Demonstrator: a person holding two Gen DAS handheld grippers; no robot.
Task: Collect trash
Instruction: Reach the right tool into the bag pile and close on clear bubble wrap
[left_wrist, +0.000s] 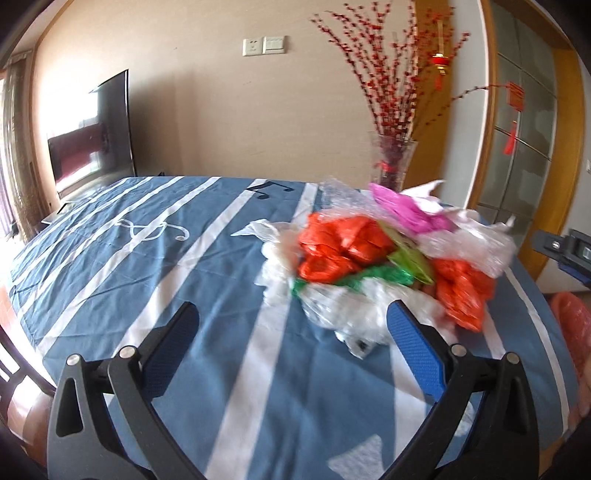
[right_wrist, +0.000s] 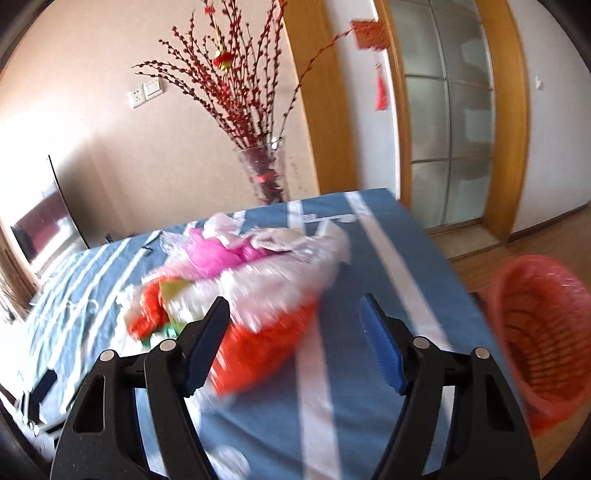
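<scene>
A heap of crumpled plastic bags (left_wrist: 384, 266), orange, white, pink, green and clear, is lying on the blue cloth with white stripes and music notes (left_wrist: 147, 258) covering the table. In the left wrist view the left gripper (left_wrist: 290, 317) is standing wide with nothing between its fingers, the heap sitting at about one o'clock from it, its near clear edge just beside the blue pad. In the right wrist view the right gripper (right_wrist: 293, 312) is also standing apart and gripping nothing, the blurred heap (right_wrist: 236, 284) lying at about eleven o'clock. An orange woven plastic basket (right_wrist: 546, 339) is sitting off the table at three o'clock. A glass vase of red-budded branches (right_wrist: 264, 177) is standing behind the table at twelve o'clock.
</scene>
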